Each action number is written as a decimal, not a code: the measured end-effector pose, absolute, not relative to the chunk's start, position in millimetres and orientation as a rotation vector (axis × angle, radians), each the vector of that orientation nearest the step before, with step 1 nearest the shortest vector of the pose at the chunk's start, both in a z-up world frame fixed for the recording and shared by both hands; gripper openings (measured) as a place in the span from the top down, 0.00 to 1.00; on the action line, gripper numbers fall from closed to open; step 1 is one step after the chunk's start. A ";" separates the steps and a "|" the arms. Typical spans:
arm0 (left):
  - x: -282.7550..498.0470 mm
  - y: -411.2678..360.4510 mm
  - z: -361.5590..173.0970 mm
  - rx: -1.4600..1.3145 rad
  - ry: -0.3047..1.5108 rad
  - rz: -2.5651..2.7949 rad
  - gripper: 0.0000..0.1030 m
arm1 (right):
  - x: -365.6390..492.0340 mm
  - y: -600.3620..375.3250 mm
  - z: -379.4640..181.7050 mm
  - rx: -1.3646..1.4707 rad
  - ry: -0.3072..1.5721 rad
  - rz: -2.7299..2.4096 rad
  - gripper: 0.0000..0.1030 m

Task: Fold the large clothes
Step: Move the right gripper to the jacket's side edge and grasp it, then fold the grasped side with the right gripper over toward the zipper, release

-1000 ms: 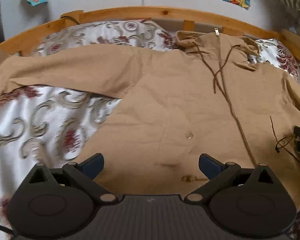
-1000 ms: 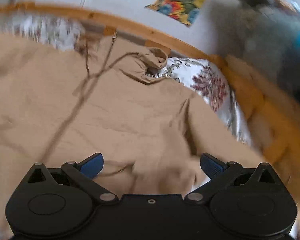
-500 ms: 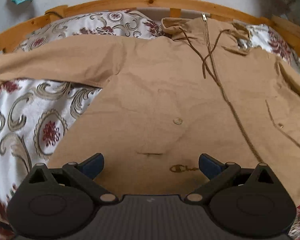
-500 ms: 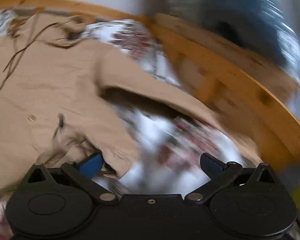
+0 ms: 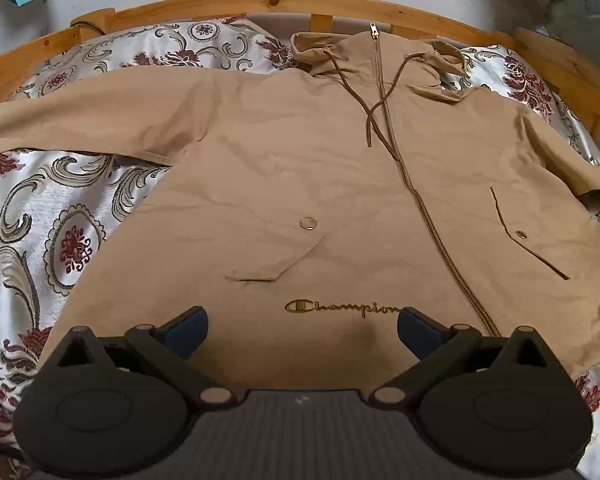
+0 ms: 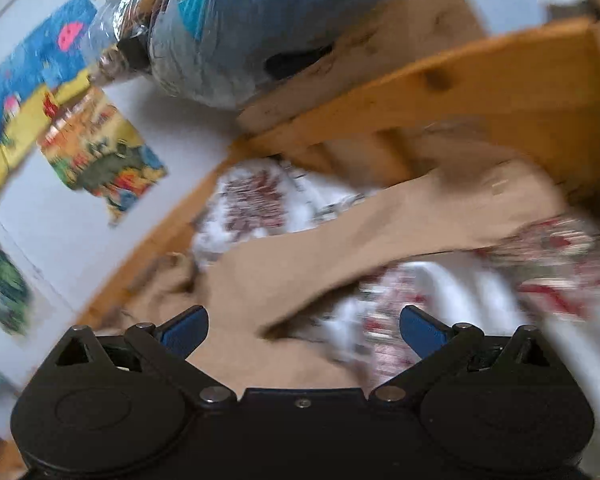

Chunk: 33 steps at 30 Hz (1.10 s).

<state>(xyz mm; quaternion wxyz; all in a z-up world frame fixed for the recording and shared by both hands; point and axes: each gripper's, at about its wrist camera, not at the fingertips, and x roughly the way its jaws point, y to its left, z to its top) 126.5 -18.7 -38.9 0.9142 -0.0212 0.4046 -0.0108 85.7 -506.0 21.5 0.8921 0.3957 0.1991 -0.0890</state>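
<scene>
Seen from the left wrist, the left gripper (image 5: 302, 330) has its jaws spread wide and holds nothing. To the left of the jaws lies the floral bedsheet (image 5: 40, 216). Between and ahead of the jaws, the tan Champion hooded jacket (image 5: 300, 168) lies flat and front-up on the bed, with the logo (image 5: 342, 308) just ahead of the jaw gap. Its zipper (image 5: 420, 204) runs to the right of it, toward the hood (image 5: 380, 50) at the wooden bed frame (image 5: 284, 2).

In the blurred right wrist view, the right gripper (image 6: 304, 330) also has its jaws spread and empty. A jacket sleeve (image 6: 400, 228) stretches ahead of them to the right, toward the bed frame.
</scene>
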 end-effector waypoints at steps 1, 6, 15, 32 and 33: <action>129.5 -16.2 -38.3 -0.044 0.833 -0.027 0.01 | 99.2 -503.3 21.0 0.824 0.429 -0.189 0.05; 147.1 3.3 -25.5 -0.033 0.814 -0.047 0.01 | 140.6 -501.3 10.4 0.877 0.501 -0.317 0.15; 154.5 47.9 -16.4 -0.029 0.795 0.026 0.01 | 149.4 -495.2 7.6 0.840 0.332 -0.680 0.73; 139.8 72.3 -11.4 -0.076 0.795 0.088 0.01 | 210.2 -197.0 -7.0 -0.888 0.212 0.236 0.94; 140.1 72.2 -11.1 -0.076 0.795 0.089 0.01 | 205.5 -192.3 -21.3 -0.922 0.256 0.269 0.89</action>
